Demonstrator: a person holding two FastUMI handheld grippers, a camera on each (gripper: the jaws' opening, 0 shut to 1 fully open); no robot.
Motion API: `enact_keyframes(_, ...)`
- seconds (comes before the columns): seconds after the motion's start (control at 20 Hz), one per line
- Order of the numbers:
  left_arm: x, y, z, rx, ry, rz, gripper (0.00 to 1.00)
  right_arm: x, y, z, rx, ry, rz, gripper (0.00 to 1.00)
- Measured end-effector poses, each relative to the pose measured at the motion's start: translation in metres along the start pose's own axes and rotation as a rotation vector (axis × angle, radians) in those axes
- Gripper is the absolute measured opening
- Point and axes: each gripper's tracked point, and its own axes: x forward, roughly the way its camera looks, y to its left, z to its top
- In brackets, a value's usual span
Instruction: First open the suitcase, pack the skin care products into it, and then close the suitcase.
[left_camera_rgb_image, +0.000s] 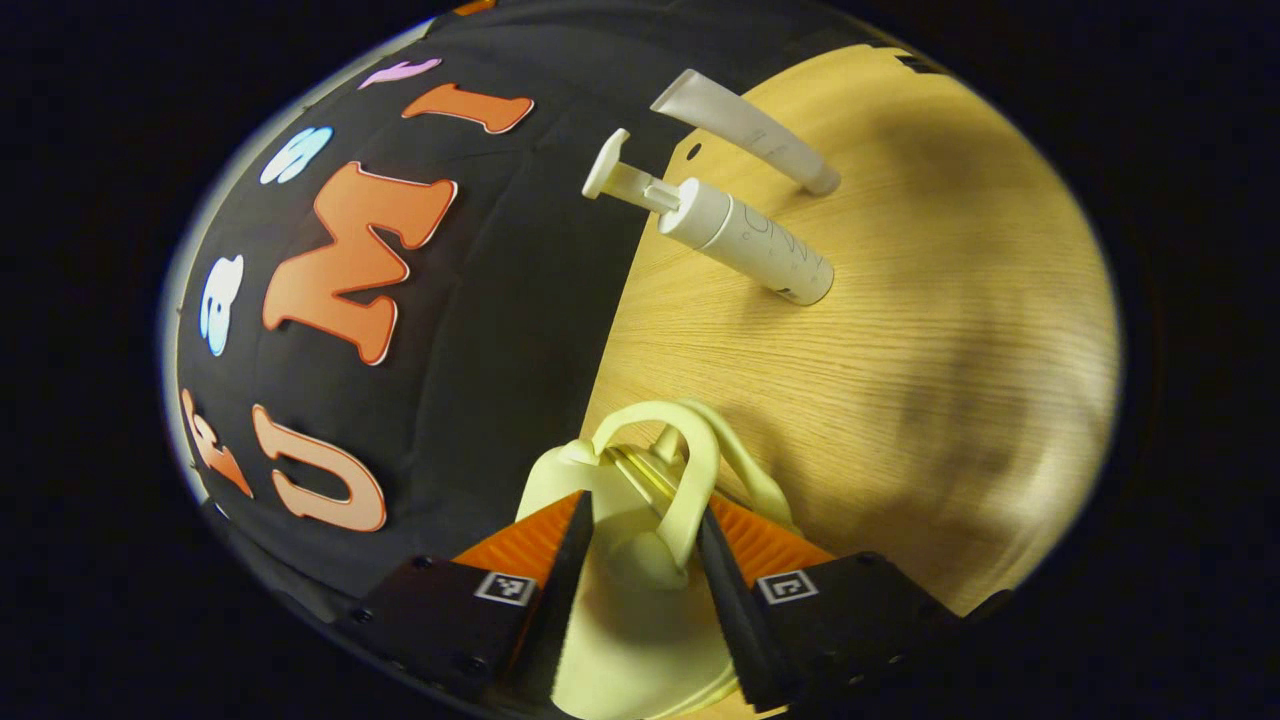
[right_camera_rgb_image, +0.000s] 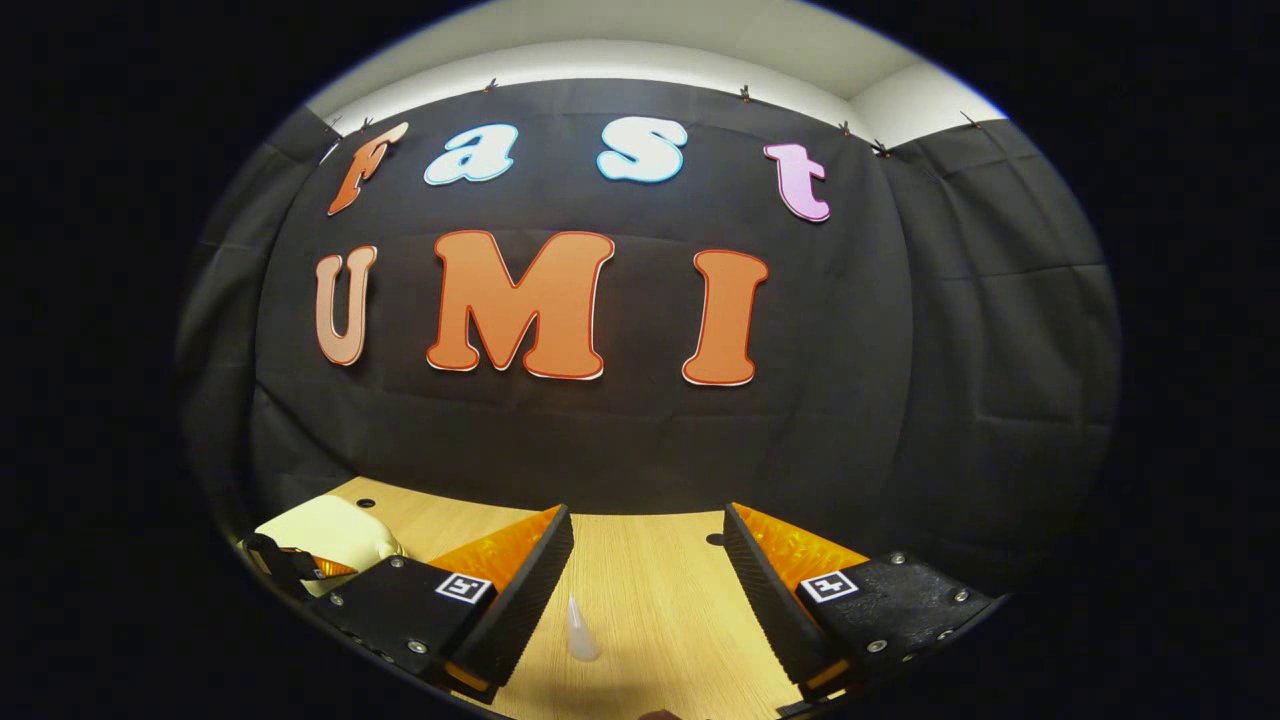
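In the left gripper view, the left gripper (left_camera_rgb_image: 640, 540) had its two fingers set around the arched handle (left_camera_rgb_image: 690, 470) of a small pale-yellow suitcase (left_camera_rgb_image: 620, 640), one finger on each side of the loop. Whether both pads actually pressed on the handle could not be made out, so the grip itself could not be told; the fingers stood close about it, a placing that suited steadying the case or lifting its lid. The suitcase lay on the wooden table (left_camera_rgb_image: 950, 330) near the edge by the black cloth wall (left_camera_rgb_image: 500, 300), and it looked closed, so the opening step seemed not yet done. Farther off on the table lay the skin care products, well apart from the case: a white pump bottle (left_camera_rgb_image: 745, 235) on its side with its pump head toward the cloth, and just beyond it a white tube (left_camera_rgb_image: 745, 130), also lying flat. In the right gripper view, the right gripper (right_camera_rgb_image: 645, 590) hung released over the table with nothing between its fingers, probably kept free to work the case or fetch the products. A small clear pointed thing (right_camera_rgb_image: 580, 630) sat on the wood between its fingers; its kind was too small to tell. The yellow suitcase showed at that view's lower left.
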Motion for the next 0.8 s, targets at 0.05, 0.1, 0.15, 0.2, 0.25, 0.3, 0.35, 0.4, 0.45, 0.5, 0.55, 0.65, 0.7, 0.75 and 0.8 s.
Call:
enact_keyframes(0.05,0.002,0.001,0.003,0.026,-0.006,0.012,0.58,-0.001,0.001,-0.001,-0.001,0.002,0.002,0.96)
enact_keyframes(0.1,0.004,0.000,0.005,0.047,-0.010,0.016,0.56,-0.002,0.001,-0.001,-0.004,0.002,0.003,0.96)
enact_keyframes(0.15,0.003,0.000,0.004,0.059,-0.009,0.018,0.35,-0.003,0.002,-0.002,-0.010,0.003,0.004,0.96)
enact_keyframes(0.2,0.003,-0.001,0.005,0.058,-0.007,0.009,0.34,-0.005,0.002,-0.001,-0.016,0.002,0.002,0.96)
enact_keyframes(0.25,0.006,0.001,0.005,0.050,-0.029,0.017,0.34,-0.005,0.001,-0.003,-0.021,0.004,0.002,0.96)
enact_keyframes(0.3,-0.004,0.004,0.010,0.044,-0.032,0.051,0.22,-0.005,0.002,-0.004,-0.024,0.008,0.003,0.96)
enact_keyframes(0.35,-0.002,0.001,0.007,0.029,-0.032,0.039,0.10,-0.007,0.003,-0.004,-0.025,0.010,0.004,0.96)
enact_keyframes(0.4,-0.002,0.001,0.007,0.011,-0.029,0.031,0.10,-0.007,0.002,-0.004,-0.024,0.011,0.004,0.96)
enact_keyframes(0.45,-0.002,0.005,0.010,-0.003,-0.035,0.038,0.10,-0.008,0.003,-0.005,-0.022,0.011,0.005,0.96)
enact_keyframes(0.5,-0.003,0.009,0.011,-0.020,-0.038,0.049,0.10,-0.008,0.004,-0.005,-0.020,0.011,0.005,0.96)
enact_keyframes(0.55,-0.007,0.011,0.009,-0.052,-0.041,0.061,0.09,-0.008,0.005,-0.003,-0.019,0.010,0.006,0.96)
enact_keyframes(0.65,-0.013,0.025,0.007,-0.129,-0.043,0.085,0.08,-0.007,0.009,-0.003,-0.018,0.010,0.013,0.96)
enact_keyframes(0.7,-0.018,0.036,0.006,-0.161,-0.040,0.099,0.07,-0.007,0.012,-0.004,-0.018,0.013,0.020,0.96)
enact_keyframes(0.75,-0.020,0.048,0.004,-0.193,-0.038,0.114,0.07,-0.006,0.015,-0.004,-0.018,0.016,0.025,0.96)
enact_keyframes(0.8,-0.020,0.057,0.003,-0.230,-0.033,0.125,0.06,-0.006,0.018,-0.005,-0.020,0.017,0.033,0.96)
